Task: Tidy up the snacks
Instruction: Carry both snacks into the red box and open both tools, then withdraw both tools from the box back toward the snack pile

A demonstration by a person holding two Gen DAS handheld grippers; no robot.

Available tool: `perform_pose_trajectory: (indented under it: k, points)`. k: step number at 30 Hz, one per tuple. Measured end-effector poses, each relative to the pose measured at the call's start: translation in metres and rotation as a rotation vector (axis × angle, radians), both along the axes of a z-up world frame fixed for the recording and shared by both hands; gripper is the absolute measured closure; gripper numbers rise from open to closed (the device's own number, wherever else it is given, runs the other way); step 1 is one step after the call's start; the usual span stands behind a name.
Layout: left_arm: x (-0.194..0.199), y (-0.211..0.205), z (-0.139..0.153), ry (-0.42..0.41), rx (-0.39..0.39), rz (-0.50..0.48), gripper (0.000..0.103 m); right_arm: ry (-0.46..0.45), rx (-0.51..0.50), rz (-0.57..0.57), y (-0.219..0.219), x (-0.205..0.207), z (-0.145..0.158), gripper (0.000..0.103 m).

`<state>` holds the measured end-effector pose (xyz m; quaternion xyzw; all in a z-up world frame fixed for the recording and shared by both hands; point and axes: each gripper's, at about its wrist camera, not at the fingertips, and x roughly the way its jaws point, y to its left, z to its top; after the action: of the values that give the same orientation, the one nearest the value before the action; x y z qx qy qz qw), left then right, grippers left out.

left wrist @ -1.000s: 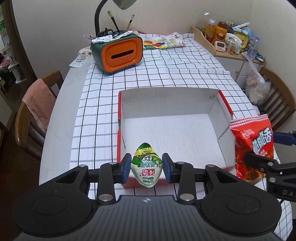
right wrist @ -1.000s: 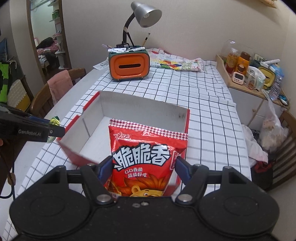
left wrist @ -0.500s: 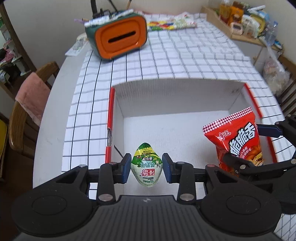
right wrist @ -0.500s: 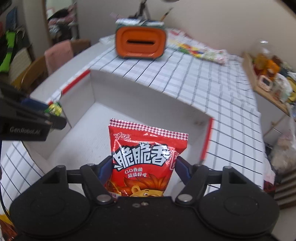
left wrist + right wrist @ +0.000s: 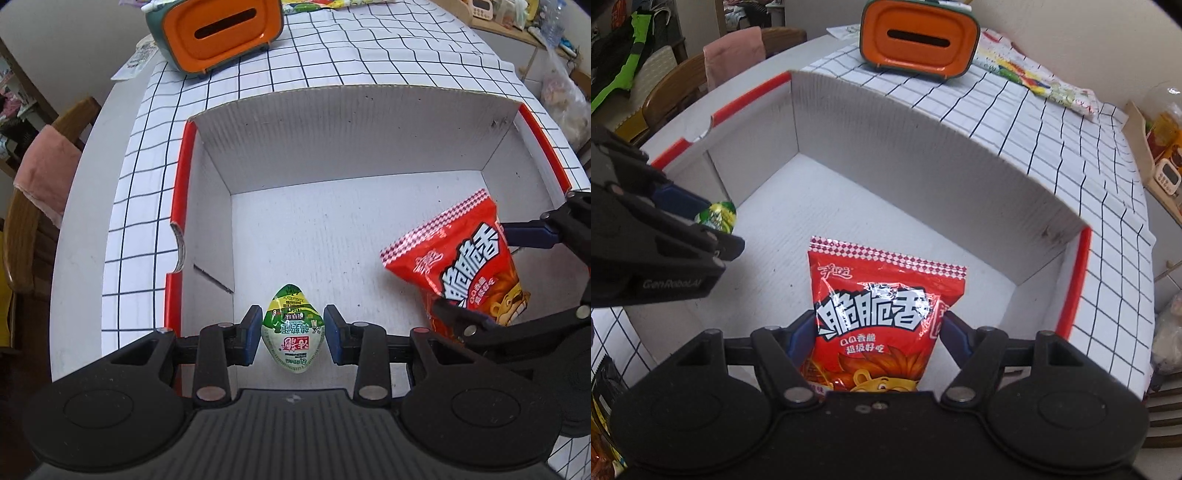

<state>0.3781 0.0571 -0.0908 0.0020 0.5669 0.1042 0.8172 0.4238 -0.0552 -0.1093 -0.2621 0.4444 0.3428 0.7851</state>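
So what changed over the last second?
Both grippers moved forward and down into the white box: the left gripper with the green packet, the right gripper with the red chip bag. Both stay shut on their snacks; the box hasn't moved.

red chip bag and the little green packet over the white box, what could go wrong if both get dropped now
1. The red foil chip bag hangs tilted in the right gripper above the floor of the white cardboard box; released, it could fall flat and take much of the floor.
2. The small green and white snack packet in the left gripper sits just inside the near wall, so it may land against it.
3. The grippers are close together and might bump.
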Motion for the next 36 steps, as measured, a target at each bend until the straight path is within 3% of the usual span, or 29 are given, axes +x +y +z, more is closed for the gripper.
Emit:
perform_pose_trajectory:
  k: [5,10,15,36]
  points:
    - [-0.001,-0.004,-0.002,0.016,0.04,-0.002,0.065,0.03,0.007,-0.003,-0.002,0.002,-0.004,0.032]
    - [-0.005,-0.007,0.004,-0.019,0.057,-0.006,0.05,0.018,0.023,-0.013,-0.005,-0.003,-0.001,0.032]
    - [-0.014,-0.004,0.013,-0.059,0.031,0.005,0.047,0.01,0.066,-0.045,-0.014,-0.009,0.015,0.023]
    - [-0.096,0.004,0.087,-0.272,-0.035,-0.066,0.036,-0.052,0.236,-0.241,-0.05,-0.081,0.091,0.015]
